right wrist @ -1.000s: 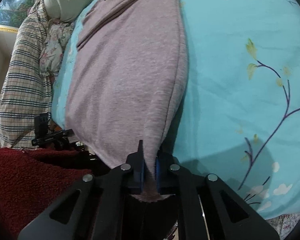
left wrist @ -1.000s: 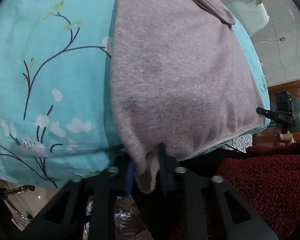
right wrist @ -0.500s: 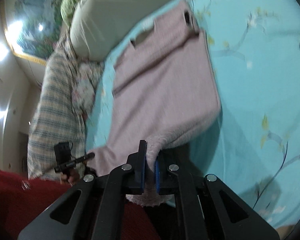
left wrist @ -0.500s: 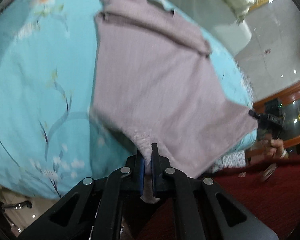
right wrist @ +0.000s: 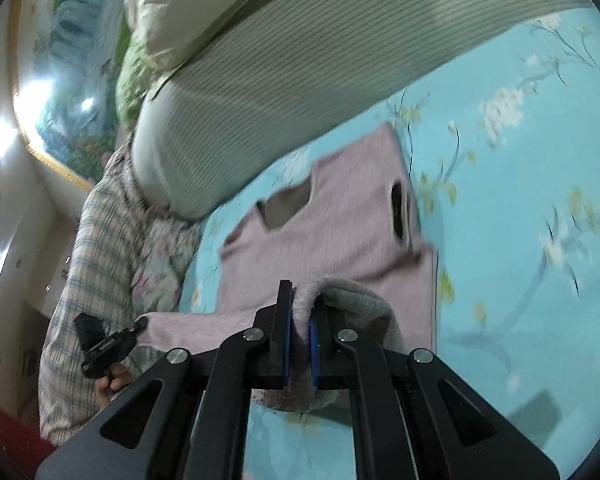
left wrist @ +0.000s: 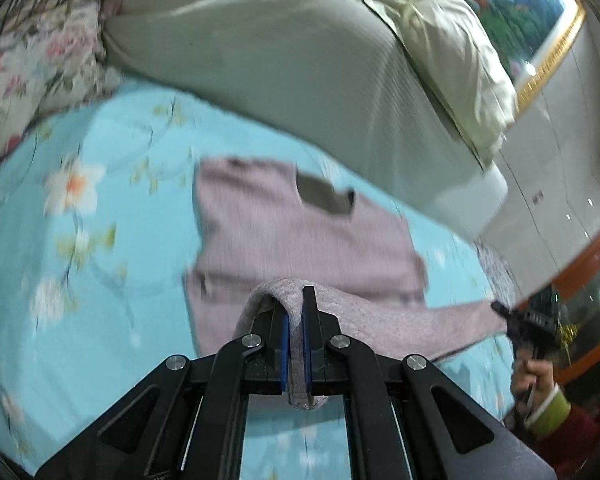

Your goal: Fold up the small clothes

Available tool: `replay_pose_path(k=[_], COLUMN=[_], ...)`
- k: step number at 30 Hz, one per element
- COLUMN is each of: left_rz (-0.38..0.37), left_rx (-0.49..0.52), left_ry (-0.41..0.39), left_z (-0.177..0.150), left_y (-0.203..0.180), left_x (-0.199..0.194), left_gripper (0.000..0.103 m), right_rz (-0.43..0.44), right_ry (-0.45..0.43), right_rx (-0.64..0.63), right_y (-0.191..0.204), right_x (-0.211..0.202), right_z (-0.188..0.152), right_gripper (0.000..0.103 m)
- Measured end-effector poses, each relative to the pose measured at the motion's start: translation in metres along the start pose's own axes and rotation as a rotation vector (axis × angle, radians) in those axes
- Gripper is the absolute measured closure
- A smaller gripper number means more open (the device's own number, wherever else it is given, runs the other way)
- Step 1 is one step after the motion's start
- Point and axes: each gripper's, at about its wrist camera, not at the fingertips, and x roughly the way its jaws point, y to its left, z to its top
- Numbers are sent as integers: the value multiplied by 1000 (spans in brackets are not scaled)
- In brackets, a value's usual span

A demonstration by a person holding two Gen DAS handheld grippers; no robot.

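Dim indoor light, motion blur, fisheye-warped edges, ceiling-light glare

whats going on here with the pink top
A person is folding a pink top on a blue floral bedsheet. The left gripper and right gripper are each shut on a corner of its near edge, lifted above the rest of the top, which lies flat with its neckline toward the grey pillow.

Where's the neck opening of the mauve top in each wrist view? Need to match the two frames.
Left wrist: neck opening sits centre, slightly above the middle, at the far edge of the mauve top.
Right wrist: neck opening sits left of centre, mid-height, again on the far edge.
Shared landmark: the long ribbed grey-green bolster lies just beyond the top in both.
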Motion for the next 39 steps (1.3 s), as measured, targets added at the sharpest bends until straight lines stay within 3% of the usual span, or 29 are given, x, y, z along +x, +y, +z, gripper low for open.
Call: replay_pose_path(k=[4,9,19,21,24,28,31,33,34,37,39], left_rz=[29,104,238,274,270,217,178,147,150,158,194], left_rx=[-29,-30,-71,-80,-104,-87,-29,7,28,98,144], left_ry=[-43,-35,34,68,97,105,138,197,224,327,350], left_z=[37,69,82,81,76,55,29,6,-2,-23,-25], left_y=[-1,4,38,47,55,44,18,0,-8,-28,-36], left_x=[37,87,175,194,203,186,173,178,183,214,231], left_gripper=[99,99,99,98,96,65,61,61,61,63,63], right_rz=[-30,-77,-183,-165,-105,-139,-125,-77,-64,-156,-214], right_ry=[-26,-5,115,137,108,27,3,55,136,329,383], right_rx=[5,-8,27,94,187,165,89,-6,-68,-255,-339], right_y=[-8,-18,-56,-71,-86,-78,-54,-31,-19,1,7], right_x=[35,80,153,156,141,102,84,91,107,157,181], right_z=[37,74,96,98,97,87,68,48,34,5,1], right_gripper=[95,95,94,93,90,73,73,73,73,74,74])
